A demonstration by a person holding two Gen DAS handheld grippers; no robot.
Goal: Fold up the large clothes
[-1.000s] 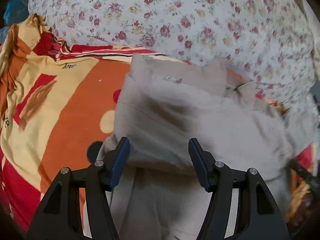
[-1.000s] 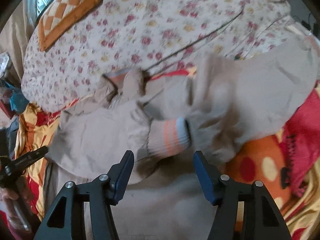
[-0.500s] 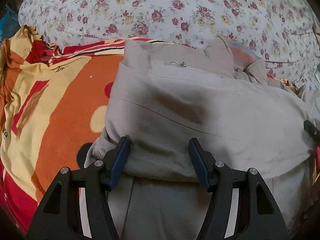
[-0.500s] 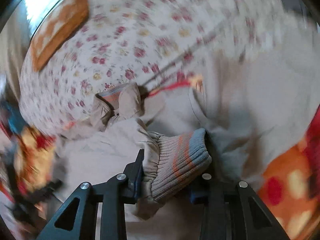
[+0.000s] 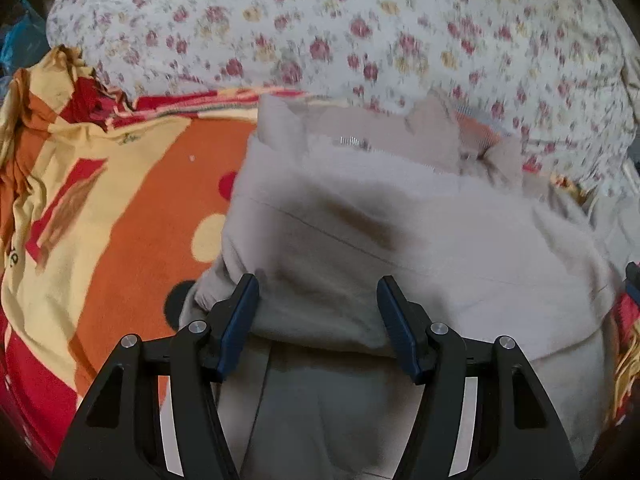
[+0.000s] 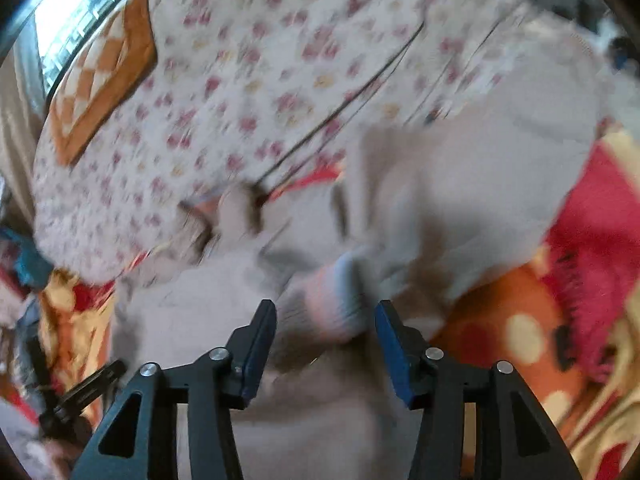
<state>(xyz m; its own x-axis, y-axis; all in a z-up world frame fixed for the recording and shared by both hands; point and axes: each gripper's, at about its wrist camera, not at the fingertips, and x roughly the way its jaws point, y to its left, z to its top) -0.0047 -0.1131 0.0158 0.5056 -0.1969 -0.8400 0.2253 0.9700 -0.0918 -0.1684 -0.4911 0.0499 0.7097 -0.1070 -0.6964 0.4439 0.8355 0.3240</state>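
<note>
While the left gripper point(image 5: 318, 312) gapes over the jacket point(image 5: 400, 240), only the right view shows the right gripper point(image 6: 325, 330) opening off the cuff point(image 6: 332, 300).

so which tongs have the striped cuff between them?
The right tongs: opening, with the jacket's striped cuff between them. The left tongs straddle plain beige jacket fabric.

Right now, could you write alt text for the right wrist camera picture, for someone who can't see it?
A blurred view down the right gripper, whose jaws are opening around the striped knitted cuff of a beige jacket; whether the pads touch the cuff is unclear. The jacket lies on an orange and red blanket, with a floral quilt behind it.
</note>
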